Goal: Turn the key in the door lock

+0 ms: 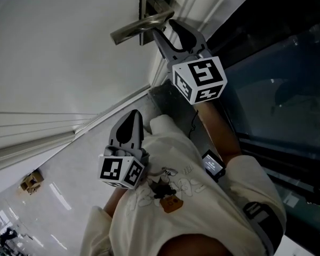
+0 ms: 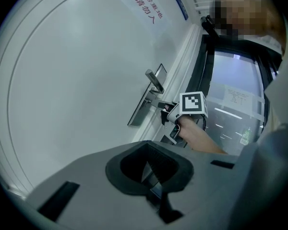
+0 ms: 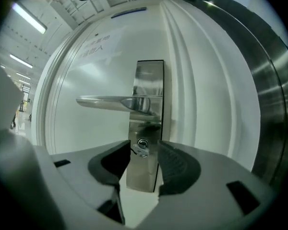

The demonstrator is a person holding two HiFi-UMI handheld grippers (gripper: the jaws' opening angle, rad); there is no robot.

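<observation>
Right gripper [image 3: 144, 147] frames the small silver key [image 3: 140, 148].
Parted fingers at its three and nine o'clock should close next; left gripper [image 2: 149, 169] fingers pressed together, empty.

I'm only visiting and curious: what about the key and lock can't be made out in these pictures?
- Key, right gripper view: small and blurred; its angle in the lock plate is unclear.
- Head view: the right claw and door handle hide the key.
- Left gripper view: the right claw covers it too.
</observation>
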